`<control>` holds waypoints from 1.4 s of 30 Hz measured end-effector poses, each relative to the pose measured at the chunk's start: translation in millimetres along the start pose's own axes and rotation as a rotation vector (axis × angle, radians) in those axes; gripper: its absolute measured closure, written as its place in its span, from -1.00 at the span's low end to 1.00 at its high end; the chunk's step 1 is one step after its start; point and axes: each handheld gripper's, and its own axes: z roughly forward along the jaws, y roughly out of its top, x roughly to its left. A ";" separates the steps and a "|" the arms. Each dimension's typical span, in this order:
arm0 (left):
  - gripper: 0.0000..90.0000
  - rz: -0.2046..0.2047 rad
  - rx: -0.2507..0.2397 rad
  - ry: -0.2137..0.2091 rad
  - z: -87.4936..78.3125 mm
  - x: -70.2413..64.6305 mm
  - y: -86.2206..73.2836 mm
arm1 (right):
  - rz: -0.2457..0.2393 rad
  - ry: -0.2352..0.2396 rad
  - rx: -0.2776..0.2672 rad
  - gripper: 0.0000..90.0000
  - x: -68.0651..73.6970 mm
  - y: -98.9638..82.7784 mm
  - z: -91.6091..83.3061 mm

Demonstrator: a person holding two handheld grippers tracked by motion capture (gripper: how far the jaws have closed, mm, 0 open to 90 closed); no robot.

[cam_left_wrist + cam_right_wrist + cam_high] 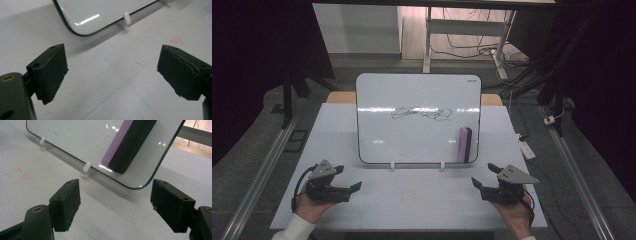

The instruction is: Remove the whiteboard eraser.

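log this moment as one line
left gripper: open, empty | right gripper: open, empty | eraser: on whiteboard | scribble: unwiped

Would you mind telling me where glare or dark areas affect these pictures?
High view: both side edges fall into darkness, and the whiteboard carries faint reflection streaks. Left gripper view: a bright glare streak near the board's lower corner. Right gripper view: small glints beside the eraser.

You see a white whiteboard [417, 140] with a black scribble [422, 113], a purple-and-black eraser [464, 144], and black grippers.
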 end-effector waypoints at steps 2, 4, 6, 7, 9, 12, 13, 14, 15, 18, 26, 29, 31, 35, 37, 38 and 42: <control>-0.77 -0.002 -0.001 0.000 0.2 0.0 0.3 | 0.006 -0.010 0.005 -0.49 3.1 5.3 -0.4; -0.77 -0.003 -0.001 -0.001 0.5 0.4 0.8 | 0.008 -0.012 0.003 -0.48 4.6 8.1 -0.6; -0.77 -0.006 -0.003 -0.003 0.5 1.1 1.2 | 0.013 -0.025 0.006 -0.48 8.7 17.5 0.7; -0.77 -0.009 -0.003 -0.005 0.6 1.6 1.4 | 0.011 -0.028 0.010 -0.47 10.0 20.4 2.0; -0.77 -0.010 -0.003 -0.004 0.6 1.6 1.4 | 0.004 -0.049 0.030 -0.47 11.9 25.7 6.0; -0.77 -0.013 -0.006 -0.006 0.3 2.2 1.4 | 0.013 -0.064 0.043 -0.46 12.2 34.7 14.5; -0.77 -0.014 -0.007 -0.006 0.4 2.5 1.5 | 0.018 -0.074 0.055 -0.46 12.1 38.6 18.4; -0.77 -0.016 -0.007 -0.006 0.7 2.5 1.5 | 0.021 -0.079 0.063 -0.46 11.9 42.5 22.2; -0.77 -0.012 -0.005 -0.006 1.1 2.2 1.4 | 0.025 -0.085 0.067 -0.44 11.9 45.4 24.9; -0.77 -0.005 -0.002 -0.008 1.5 1.6 1.4 | 0.068 -0.120 0.097 -0.38 10.6 56.8 37.9; -0.76 -0.005 -0.006 -0.006 0.6 0.9 0.4 | 0.122 -0.186 0.113 -0.23 13.3 65.2 59.5; -0.76 -0.004 -0.001 -0.004 1.6 0.8 0.4 | 0.107 -0.209 0.131 -0.17 16.7 62.0 65.2; -0.76 0.000 0.001 -0.004 1.8 0.8 0.3 | 0.103 -0.226 0.147 -0.16 17.7 59.7 69.3; -0.77 0.002 0.002 -0.003 2.4 0.5 -0.1 | 0.118 -0.234 0.156 -0.10 16.7 57.6 73.1; -0.77 0.001 0.002 -0.003 2.6 0.7 -0.2 | 0.125 -0.238 0.160 -0.06 16.4 56.4 75.4; -0.77 0.001 0.002 -0.004 2.6 0.9 -0.4 | 0.129 -0.241 0.162 -0.02 16.5 56.0 76.4; -0.77 0.001 0.004 -0.005 3.0 1.4 -1.0 | 0.140 -0.251 0.158 0.14 18.2 55.8 78.8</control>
